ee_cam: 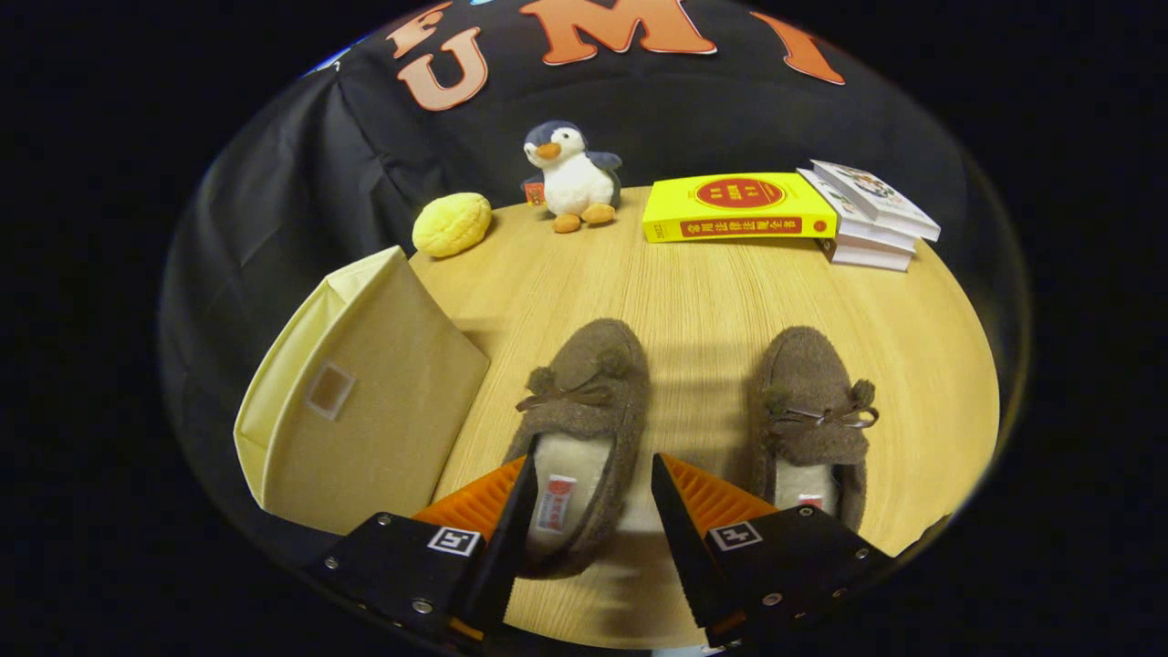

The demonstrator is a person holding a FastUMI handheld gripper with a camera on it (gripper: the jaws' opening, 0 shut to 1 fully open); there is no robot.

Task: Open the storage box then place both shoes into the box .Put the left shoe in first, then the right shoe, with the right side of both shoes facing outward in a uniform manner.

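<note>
Yellow book: red round emblem on cover and red band with characters along spine, too small to read. Stack of white books: printed covers, illegible. Plush penguin: small orange tag at its side, unreadable. Storage box: label pocket on front panel, blank. Shoe with heel between the spread fingers of the gripper: red-and-white insole label, print unreadable. Other shoe: like label, mostly hidden. Gripper body: two square black-and-white coded markers, no letters.
</note>
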